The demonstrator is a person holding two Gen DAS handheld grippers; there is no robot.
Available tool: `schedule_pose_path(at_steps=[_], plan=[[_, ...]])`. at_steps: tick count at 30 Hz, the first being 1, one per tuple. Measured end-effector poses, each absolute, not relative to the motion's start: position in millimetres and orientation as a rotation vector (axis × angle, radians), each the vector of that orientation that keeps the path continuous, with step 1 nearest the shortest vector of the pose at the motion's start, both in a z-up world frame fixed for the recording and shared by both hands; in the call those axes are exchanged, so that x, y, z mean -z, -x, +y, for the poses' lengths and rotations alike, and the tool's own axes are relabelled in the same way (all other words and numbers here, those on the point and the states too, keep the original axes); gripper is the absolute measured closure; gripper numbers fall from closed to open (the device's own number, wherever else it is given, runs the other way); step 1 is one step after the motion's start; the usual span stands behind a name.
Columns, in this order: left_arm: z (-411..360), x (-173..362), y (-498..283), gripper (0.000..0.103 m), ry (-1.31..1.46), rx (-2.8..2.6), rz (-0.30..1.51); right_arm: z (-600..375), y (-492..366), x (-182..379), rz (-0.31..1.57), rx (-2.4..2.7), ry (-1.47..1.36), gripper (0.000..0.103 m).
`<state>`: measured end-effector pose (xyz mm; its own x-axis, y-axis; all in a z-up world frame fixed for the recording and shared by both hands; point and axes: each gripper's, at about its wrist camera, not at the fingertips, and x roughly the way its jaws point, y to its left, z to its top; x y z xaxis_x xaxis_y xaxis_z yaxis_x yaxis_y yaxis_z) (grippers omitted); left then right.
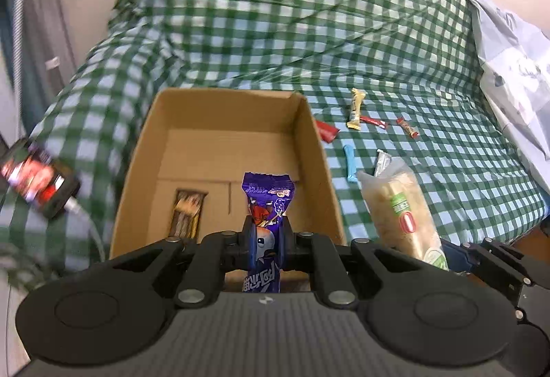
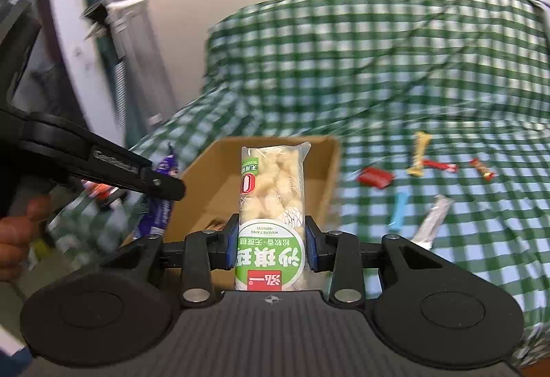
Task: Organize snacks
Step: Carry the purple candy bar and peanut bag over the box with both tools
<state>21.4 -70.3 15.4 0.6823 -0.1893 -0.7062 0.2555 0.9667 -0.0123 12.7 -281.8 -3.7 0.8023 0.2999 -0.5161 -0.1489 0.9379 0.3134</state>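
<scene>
Two tools are each clamped on a snack. The left tool (image 1: 267,239) grips a purple packet (image 1: 266,225) by its middle, its pads pressed tight against the wrapper, holding it upright over the near end of the cardboard box (image 1: 220,122). The right tool (image 2: 271,244) squeezes a clear pack with a green label (image 2: 271,205) between its blue pads, also upright, in front of the same box. A hand (image 2: 15,232) shows at the left edge of the right wrist view, behind the left tool.

Inside the box one brown-and-gold bar (image 1: 187,213) lies flat on the bottom. Beyond and beside the box, on the green checked cloth (image 1: 275,15), loose sweets are scattered: a blue stick (image 1: 350,163), a silver sachet (image 2: 431,222), a red packet (image 1: 326,131), a yellow wrapper (image 1: 355,108) and two small red sticks (image 1: 374,121), (image 1: 407,126). A pale plastic bag (image 1: 512,67) lies at the far right.
</scene>
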Motion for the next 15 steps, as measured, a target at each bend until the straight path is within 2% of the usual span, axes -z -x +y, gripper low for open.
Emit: schedule_pose_path(at_steps=[7, 15], plan=[[-37, -9, 24, 0.09, -0.054, 0.25, 0.737, -245, 14, -8, 0.61, -0.242, -0.183, 0.064], [-20, -12, 42, 0.09, -0.022, 0.247, 0.694, -224, 29, -15, 0.601, -0.231, -0.129, 0.064]])
